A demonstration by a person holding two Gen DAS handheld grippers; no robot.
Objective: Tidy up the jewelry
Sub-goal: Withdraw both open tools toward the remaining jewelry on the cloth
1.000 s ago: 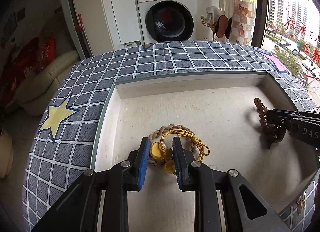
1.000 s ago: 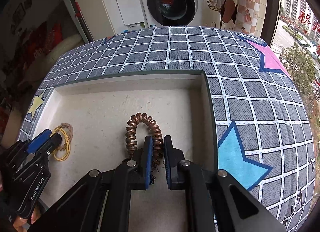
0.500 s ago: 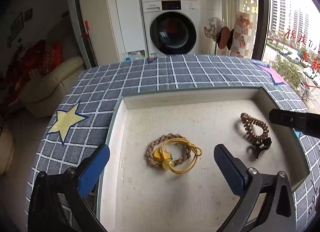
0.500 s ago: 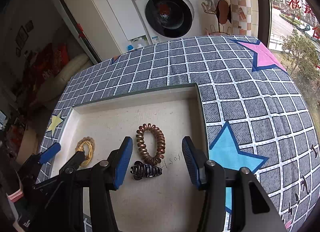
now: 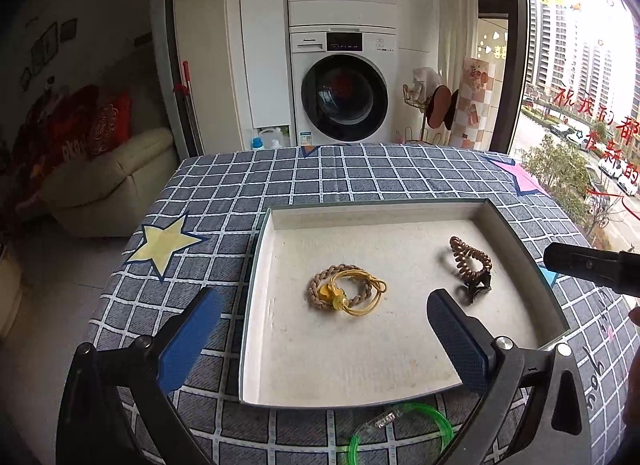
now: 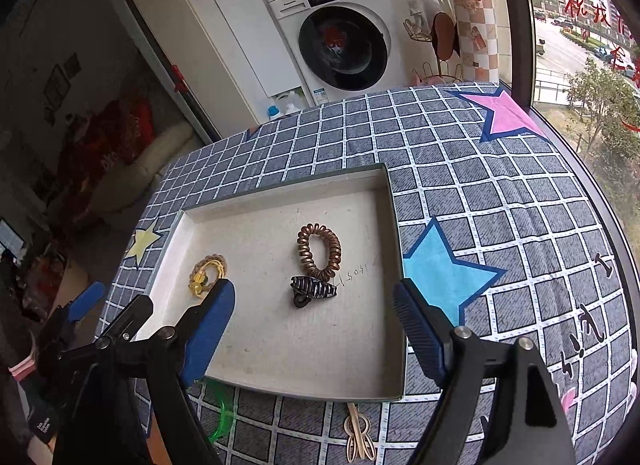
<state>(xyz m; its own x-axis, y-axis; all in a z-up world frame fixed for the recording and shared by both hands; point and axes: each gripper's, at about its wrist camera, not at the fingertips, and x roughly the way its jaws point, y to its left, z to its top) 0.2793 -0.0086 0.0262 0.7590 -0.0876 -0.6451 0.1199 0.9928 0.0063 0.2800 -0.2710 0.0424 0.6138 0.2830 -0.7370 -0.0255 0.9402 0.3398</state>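
Jewelry lies in the tray (image 5: 256,265): braided band (image 5: 346,291), coil tie (image 6: 319,252), dark clip (image 6: 313,289). Left tool (image 5: 324,341) gapes empty; right tool (image 6: 314,329) is opening, empty. Risk: green bangle (image 5: 400,425) and beige clip (image 6: 359,439), outside on the worktop, get overlooked or nudged off.

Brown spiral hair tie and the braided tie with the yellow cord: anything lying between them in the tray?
Nothing: in both wrist views only bare tray floor separates the spiral hair tie from the braided tie.

Both wrist views looked obliquely down from close above the tray (image 5: 256,285), left view from its left, right from right; tray shared.
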